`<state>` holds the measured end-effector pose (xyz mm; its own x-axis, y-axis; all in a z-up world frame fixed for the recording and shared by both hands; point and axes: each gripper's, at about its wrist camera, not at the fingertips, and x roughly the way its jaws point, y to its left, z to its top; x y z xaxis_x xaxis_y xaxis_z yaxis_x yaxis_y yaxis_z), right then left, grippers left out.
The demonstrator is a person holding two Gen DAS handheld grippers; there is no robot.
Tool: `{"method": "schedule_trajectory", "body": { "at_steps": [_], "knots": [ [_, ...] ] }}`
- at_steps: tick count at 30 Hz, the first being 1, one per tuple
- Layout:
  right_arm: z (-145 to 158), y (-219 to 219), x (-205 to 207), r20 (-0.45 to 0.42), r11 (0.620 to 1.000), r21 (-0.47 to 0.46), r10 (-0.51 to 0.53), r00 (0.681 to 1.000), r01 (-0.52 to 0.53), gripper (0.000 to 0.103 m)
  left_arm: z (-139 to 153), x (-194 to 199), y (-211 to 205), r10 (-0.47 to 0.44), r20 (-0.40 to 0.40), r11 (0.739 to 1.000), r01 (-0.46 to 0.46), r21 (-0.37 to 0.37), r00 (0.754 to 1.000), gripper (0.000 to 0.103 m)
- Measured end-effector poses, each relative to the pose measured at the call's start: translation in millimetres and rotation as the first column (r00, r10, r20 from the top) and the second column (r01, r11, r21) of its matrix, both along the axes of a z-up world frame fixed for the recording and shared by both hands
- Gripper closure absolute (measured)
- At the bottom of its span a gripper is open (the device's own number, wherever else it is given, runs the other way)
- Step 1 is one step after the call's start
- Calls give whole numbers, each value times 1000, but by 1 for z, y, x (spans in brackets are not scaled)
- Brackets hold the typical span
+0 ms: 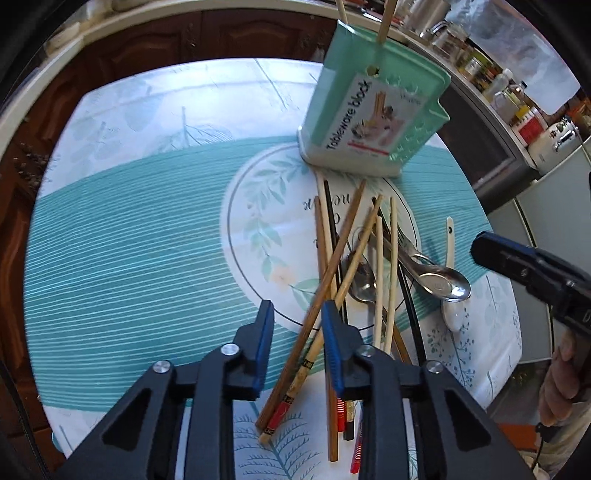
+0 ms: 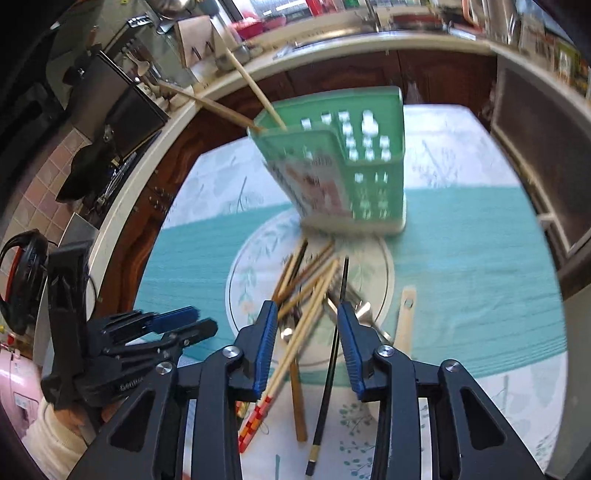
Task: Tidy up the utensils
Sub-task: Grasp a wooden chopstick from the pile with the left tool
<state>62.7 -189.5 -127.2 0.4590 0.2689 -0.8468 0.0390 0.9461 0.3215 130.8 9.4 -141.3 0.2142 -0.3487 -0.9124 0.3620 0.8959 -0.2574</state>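
A mint-green tableware holder [image 1: 373, 110] stands on the table with two chopsticks [image 1: 386, 22] in it; it also shows in the right wrist view [image 2: 343, 170]. A pile of chopsticks [image 1: 343, 258], metal spoons [image 1: 443, 282], a fork and a white ceramic spoon [image 1: 451, 266] lies in front of it. My left gripper [image 1: 297, 321] is open above the near ends of the chopsticks. My right gripper [image 2: 307, 325] is open above the chopstick pile [image 2: 306, 295], with a pale chopstick [image 2: 295, 343] and a black one [image 2: 332, 354] between its fingers, not gripped.
The round table has a teal and white leaf-print cloth [image 1: 129, 240]. Behind it runs a counter [image 2: 332, 44] with jars, bottles and appliances. The right gripper shows at the right edge of the left wrist view [image 1: 532, 273]; the left gripper shows at the left of the right wrist view [image 2: 147, 332].
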Motion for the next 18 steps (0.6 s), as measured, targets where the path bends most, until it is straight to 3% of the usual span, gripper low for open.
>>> {"method": "schedule_trajectory", "body": {
  "at_steps": [6,18],
  "knots": [
    [-33,-3,13,-68,997,78,-2,998,8,75,-11,16,-14,-71,-53,997,69,-36,996,82],
    [-66,-4,34,-112,989,144,-13,994,29,77,-21,40,-58,-169,-85,985,171,9,982,82]
  ]
}}
